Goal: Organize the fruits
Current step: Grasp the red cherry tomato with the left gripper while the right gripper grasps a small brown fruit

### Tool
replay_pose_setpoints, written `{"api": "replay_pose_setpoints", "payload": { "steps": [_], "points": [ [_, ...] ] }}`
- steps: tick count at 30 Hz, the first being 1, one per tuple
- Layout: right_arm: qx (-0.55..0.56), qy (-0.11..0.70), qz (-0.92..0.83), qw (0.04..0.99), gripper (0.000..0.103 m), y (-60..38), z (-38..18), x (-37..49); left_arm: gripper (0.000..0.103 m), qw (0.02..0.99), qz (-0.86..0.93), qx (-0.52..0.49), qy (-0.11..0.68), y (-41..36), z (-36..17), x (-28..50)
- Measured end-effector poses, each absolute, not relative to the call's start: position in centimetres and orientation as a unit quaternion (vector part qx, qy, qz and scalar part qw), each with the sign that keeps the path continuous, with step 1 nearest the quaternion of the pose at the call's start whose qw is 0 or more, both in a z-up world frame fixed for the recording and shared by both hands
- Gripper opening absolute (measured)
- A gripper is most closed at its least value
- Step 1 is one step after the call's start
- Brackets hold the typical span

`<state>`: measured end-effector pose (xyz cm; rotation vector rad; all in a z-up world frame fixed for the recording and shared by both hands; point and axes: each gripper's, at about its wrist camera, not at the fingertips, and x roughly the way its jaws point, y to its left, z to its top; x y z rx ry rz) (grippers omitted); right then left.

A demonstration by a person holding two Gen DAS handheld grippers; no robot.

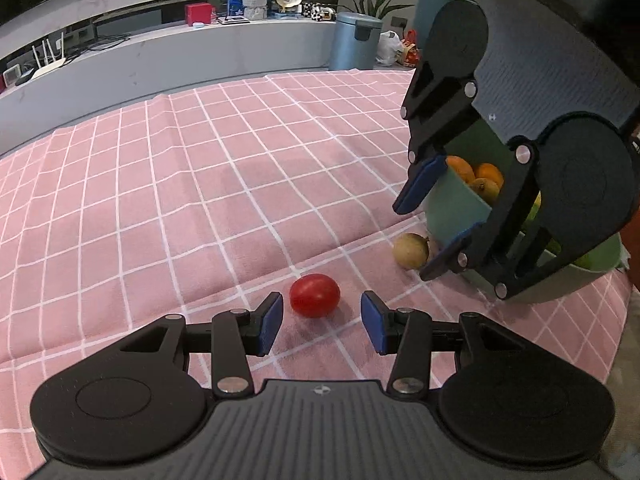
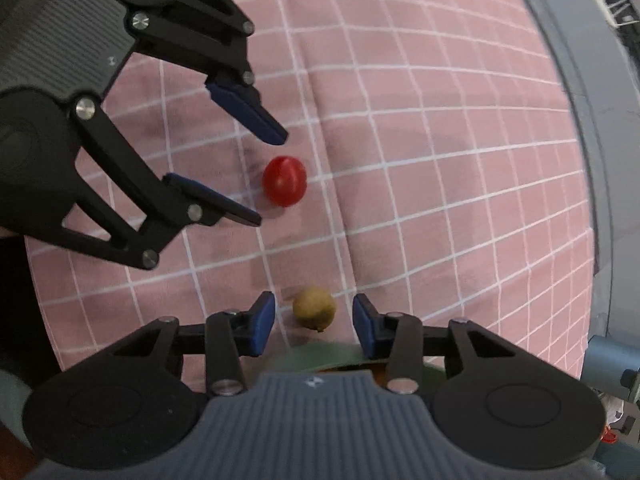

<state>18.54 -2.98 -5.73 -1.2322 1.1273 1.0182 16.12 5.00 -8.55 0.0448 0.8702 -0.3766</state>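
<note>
Your left tool (image 1: 322,322), open and empty, brackets the small, smooth, soft red tomato (image 1: 315,295) at lower centre; pinch its widest middle gently.

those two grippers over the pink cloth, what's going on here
A person is sorting fruit with a gripper in each hand. The left gripper is lined up on a red tomato lying on the checked cloth, jaws open either side, not touching. The right gripper points down over a small brownish fruit, also open and not gripping. Beside them, a green bowl already holds orange fruits.
</note>
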Motion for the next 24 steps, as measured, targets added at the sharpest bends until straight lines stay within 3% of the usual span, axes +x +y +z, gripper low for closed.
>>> {"api": "replay_pose_setpoints", "payload": {
  "steps": [3, 6, 12, 17, 24],
  "points": [
    [-0.539, 0.491, 0.427, 0.535, 0.037, -2.6, -6.7, 18.9, 0.053, 0.888, -0.183, 0.008, 0.421, 5.4, -8.8, 16.4],
    [-0.546, 0.501, 0.426, 0.519, 0.027, -2.3, -7.5, 19.1, 0.053, 0.888, -0.185, 0.001, 0.422, 5.6, -9.0, 16.6],
    [-0.544, 0.502, 0.427, 0.520, 0.022, -2.7, -8.3, 18.9, 0.053, 0.889, -0.190, 0.005, 0.416, 5.4, -9.2, 16.6],
    [-0.533, 0.499, 0.427, 0.533, 0.022, -3.4, -8.2, 19.2, 0.034, 0.890, -0.187, -0.008, 0.416, 5.9, -9.2, 16.5],
    [-0.529, 0.487, 0.418, 0.555, 0.021, -4.1, -7.7, 18.4, 0.033, 0.893, -0.178, -0.009, 0.413, 6.0, -9.2, 15.7]
  ]
}}
